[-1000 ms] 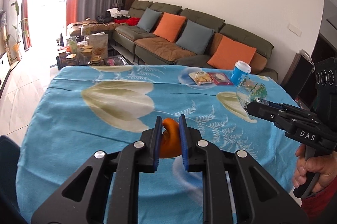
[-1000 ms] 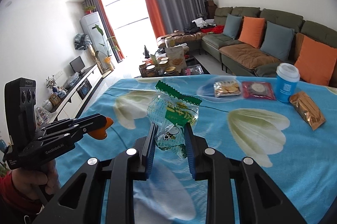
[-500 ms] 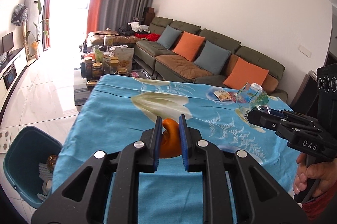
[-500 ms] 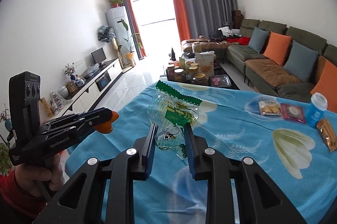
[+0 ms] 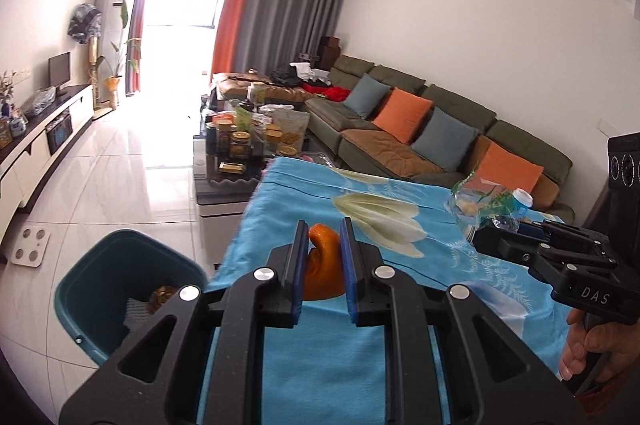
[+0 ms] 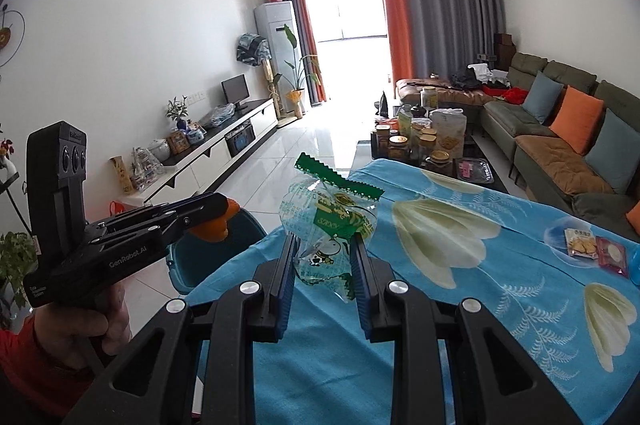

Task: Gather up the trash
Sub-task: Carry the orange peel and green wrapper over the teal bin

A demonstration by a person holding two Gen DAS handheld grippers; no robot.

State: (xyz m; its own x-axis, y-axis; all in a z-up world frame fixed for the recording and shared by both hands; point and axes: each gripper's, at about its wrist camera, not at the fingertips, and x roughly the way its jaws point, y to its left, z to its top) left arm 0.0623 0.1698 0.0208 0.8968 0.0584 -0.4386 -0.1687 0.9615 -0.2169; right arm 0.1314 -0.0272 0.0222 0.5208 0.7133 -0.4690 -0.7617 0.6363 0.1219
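— What did we have in each tool at that moment?

— Our left gripper [image 5: 323, 245] was clamped on a curl of orange peel [image 5: 325, 271], its blue pads pressing the peel from both sides. Our right gripper [image 6: 323, 257] was closed on a clear plastic wrapper [image 6: 329, 225] with green print and a green zigzag top edge; the wrapper stood up out of the jaws.

— And where was all that, measured from the bin?

— The teal bin [image 5: 86, 285] stood on the white tiled floor, just beside the near corner of the table with the blue flowered cloth [image 5: 320, 365]. The peel hung above the cloth's edge, to the right of the bin and higher than its rim. The wrapper was farther from the bin, over the cloth on the peel's right. Inside the bin we saw some trash lying at the bottom [image 5: 160, 299].

— Anything left on the cloth?

— Yes, on the side well away from the bin: a packet of crackers [image 6: 581, 243], a pink packet [image 6: 612, 255] touching it, and a blue cup [image 5: 520, 203] beyond.

— Whose hands showed?

— Ours: the left hand [image 6: 86, 325] and the right hand [image 5: 596, 341], each gripping its tool's handle.
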